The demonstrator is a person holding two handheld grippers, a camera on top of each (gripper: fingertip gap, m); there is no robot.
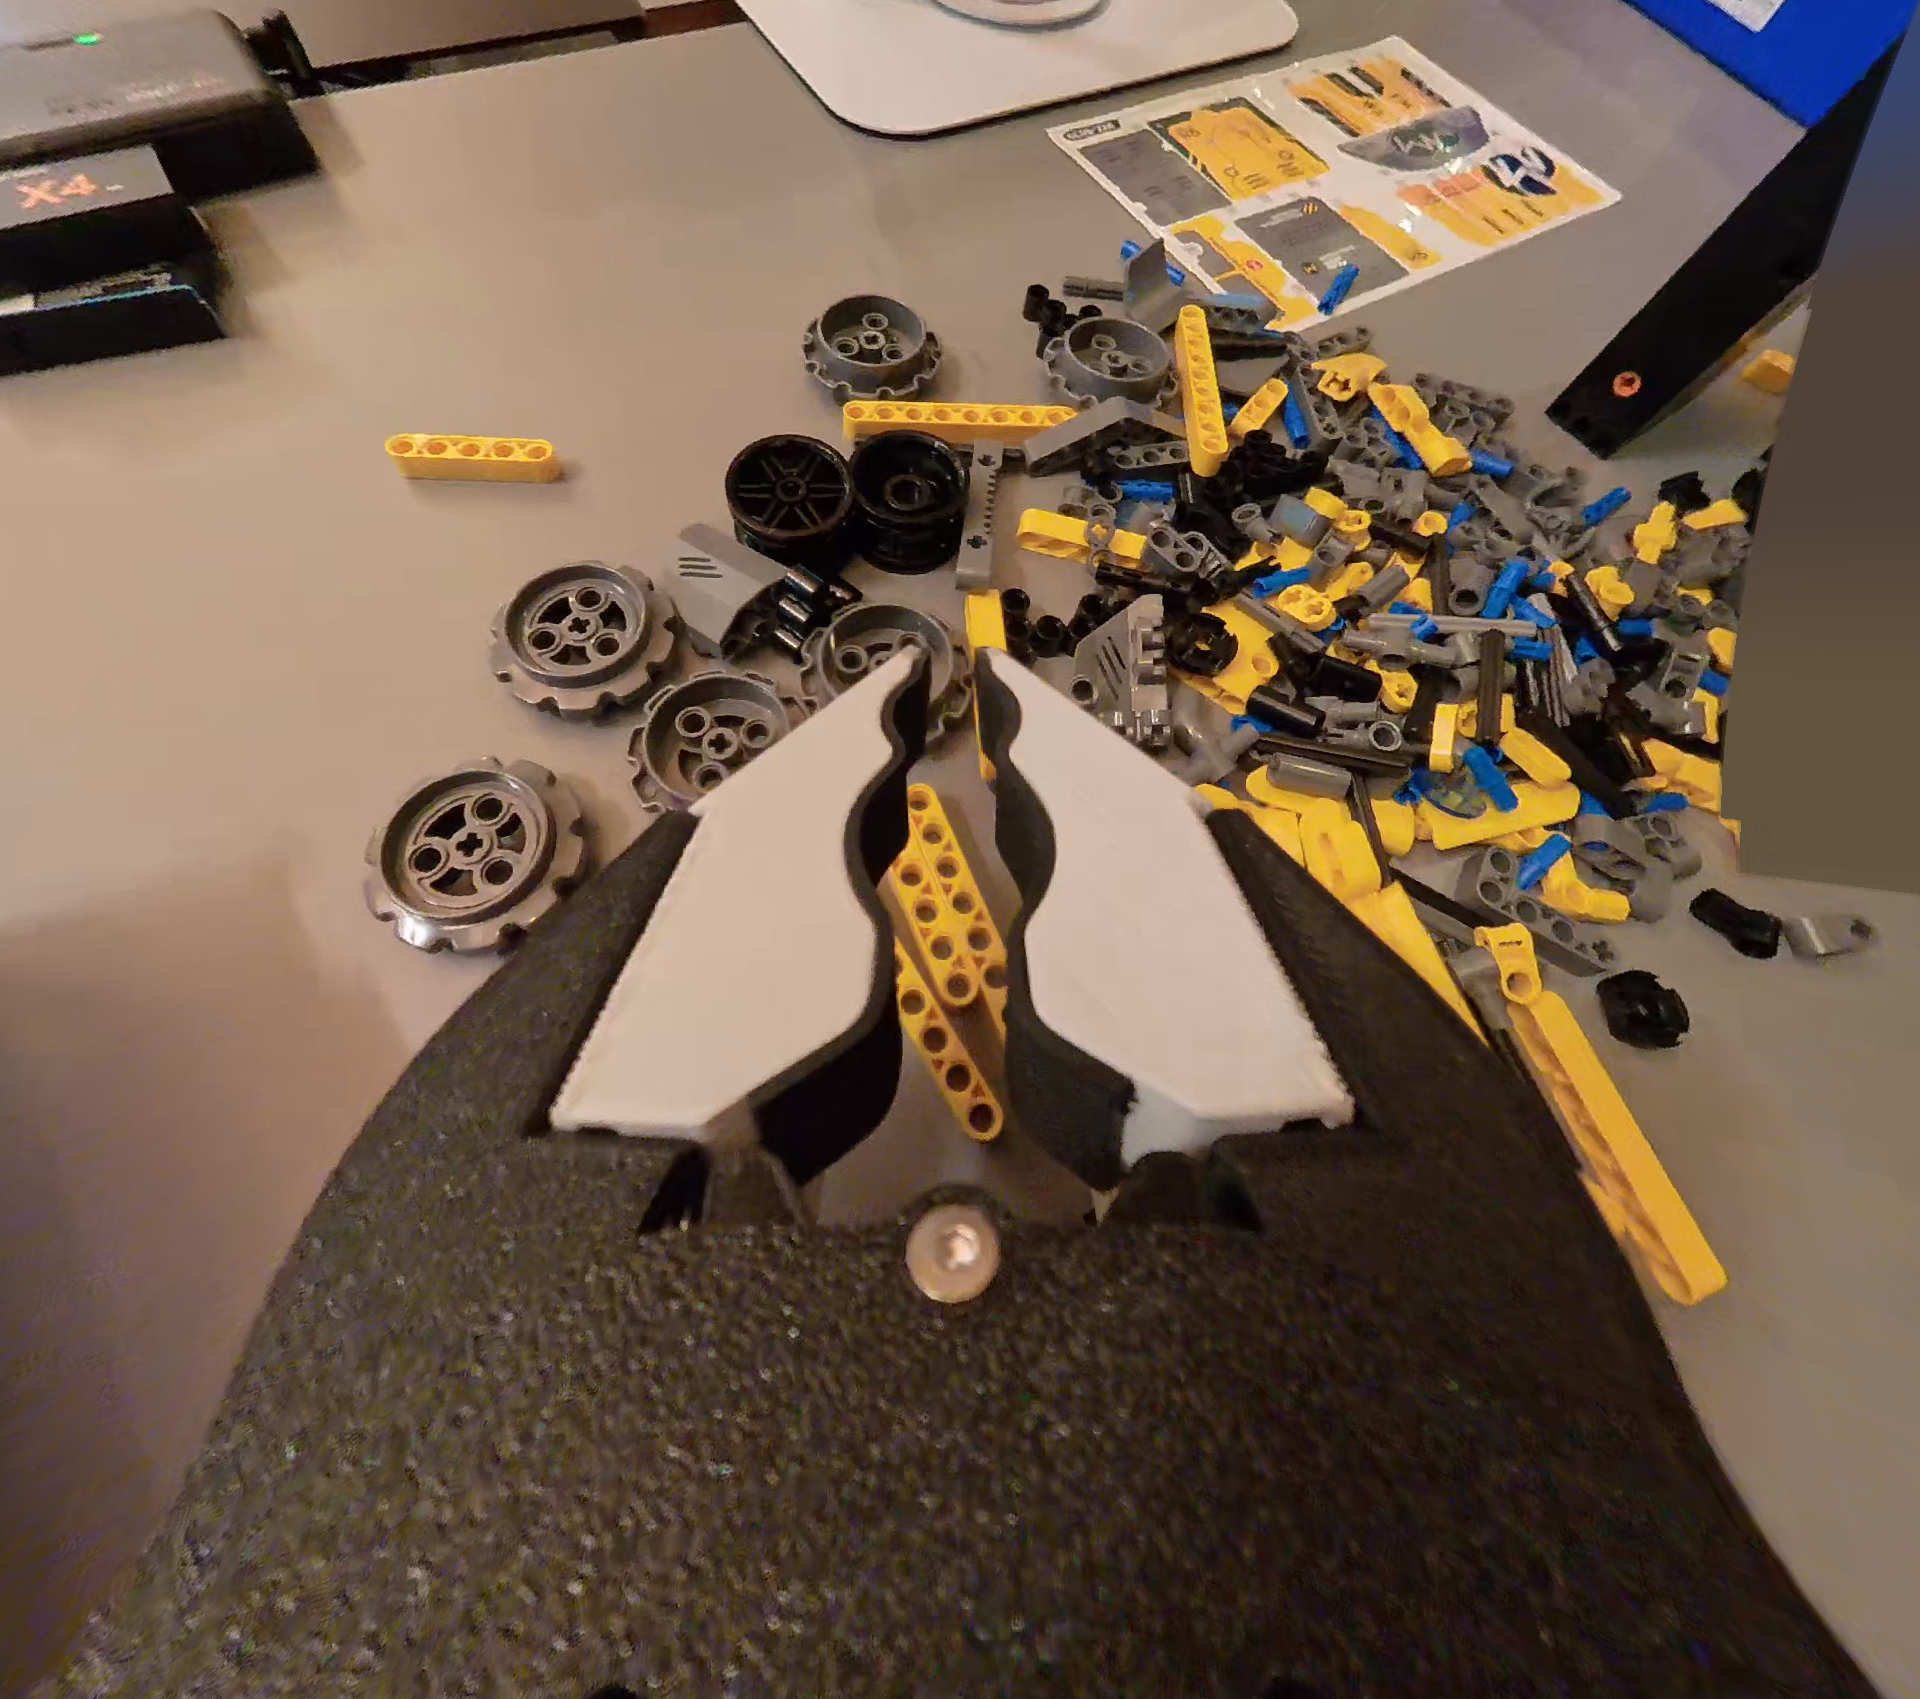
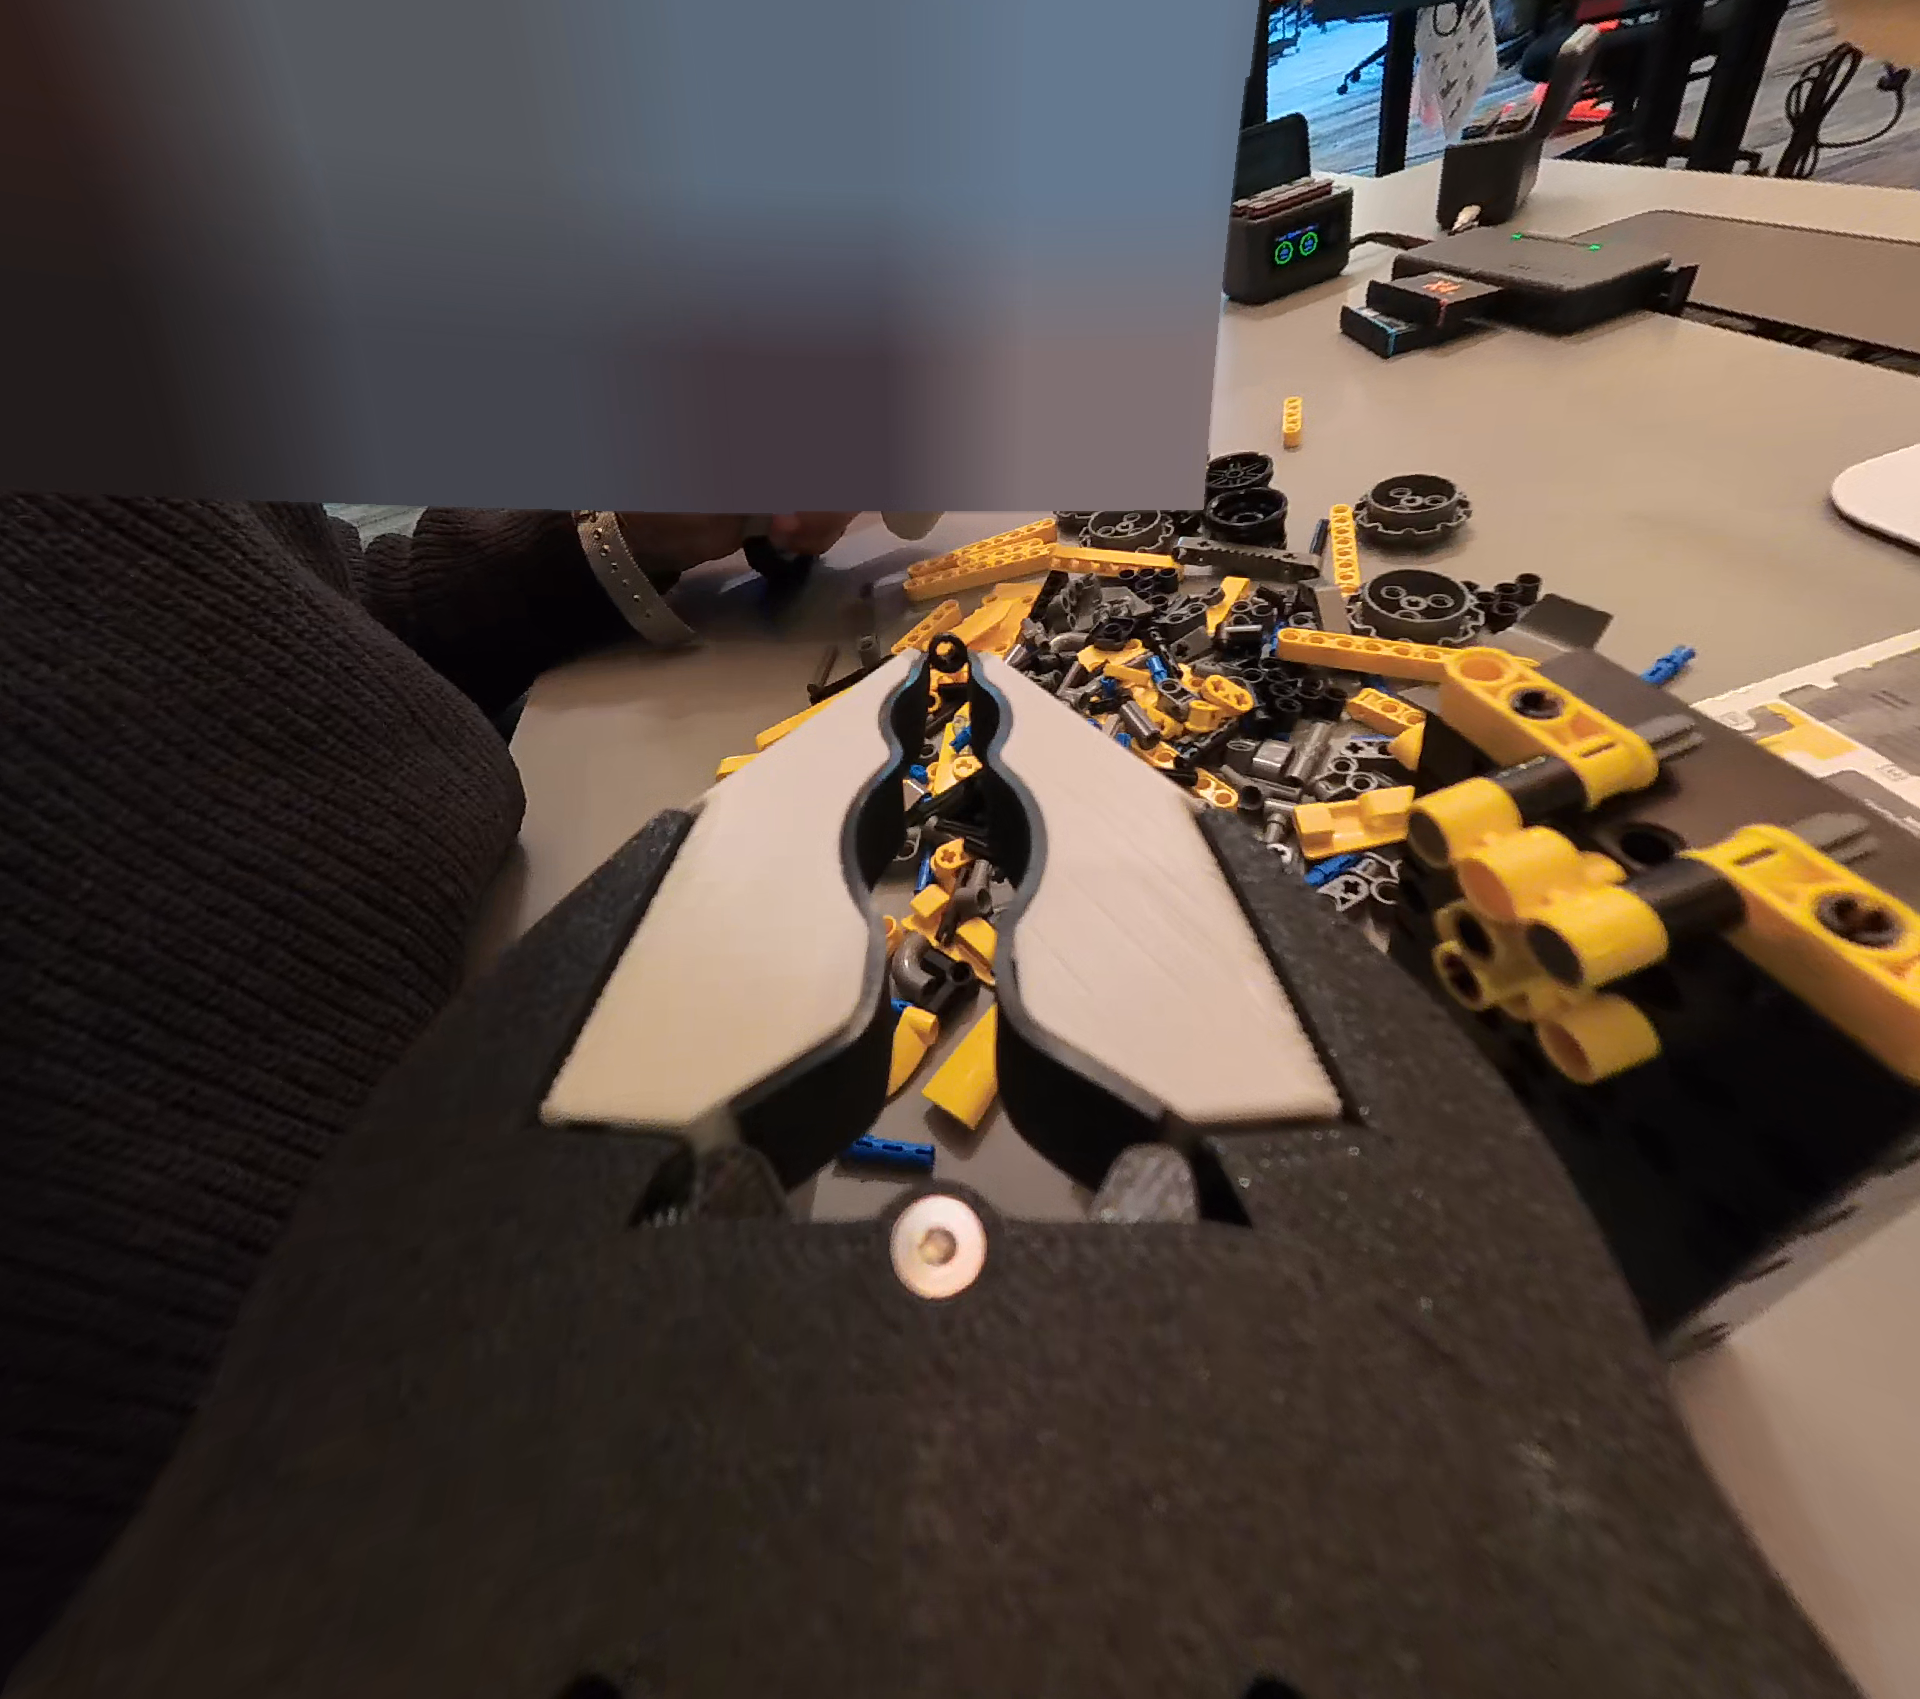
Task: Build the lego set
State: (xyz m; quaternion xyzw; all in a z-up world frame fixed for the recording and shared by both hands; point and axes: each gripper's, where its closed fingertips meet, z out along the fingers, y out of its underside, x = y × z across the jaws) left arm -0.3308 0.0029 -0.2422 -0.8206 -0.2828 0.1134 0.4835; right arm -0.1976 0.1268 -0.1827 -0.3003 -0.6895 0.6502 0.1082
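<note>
A heap of yellow, black, grey and blue building pieces (image 1: 1403,610) lies on the grey table (image 1: 520,278). My left gripper (image 1: 951,662) hovers over its left edge with only a narrow gap between the tips and nothing in it. Yellow holed beams (image 1: 951,922) lie under it, and grey toothed wheels (image 1: 582,636) are just left of it. My right gripper (image 2: 948,662) is shut on a small black connector (image 2: 945,654) above the heap (image 2: 1195,693). A part-built yellow and black assembly (image 2: 1538,901) is close on its right.
A lone yellow beam (image 1: 473,456) and two black rims (image 1: 790,491) lie left of the heap. A sticker sheet (image 1: 1340,163), a white stand base (image 1: 997,18) and black boxes (image 1: 104,226) sit behind. A dark knit sleeve (image 2: 208,818) fills the right view's left side. Spacing between my two grippers at the tips: around 20 cm. From either gripper's tips it is about 35 cm to the white stand base (image 1: 997,18).
</note>
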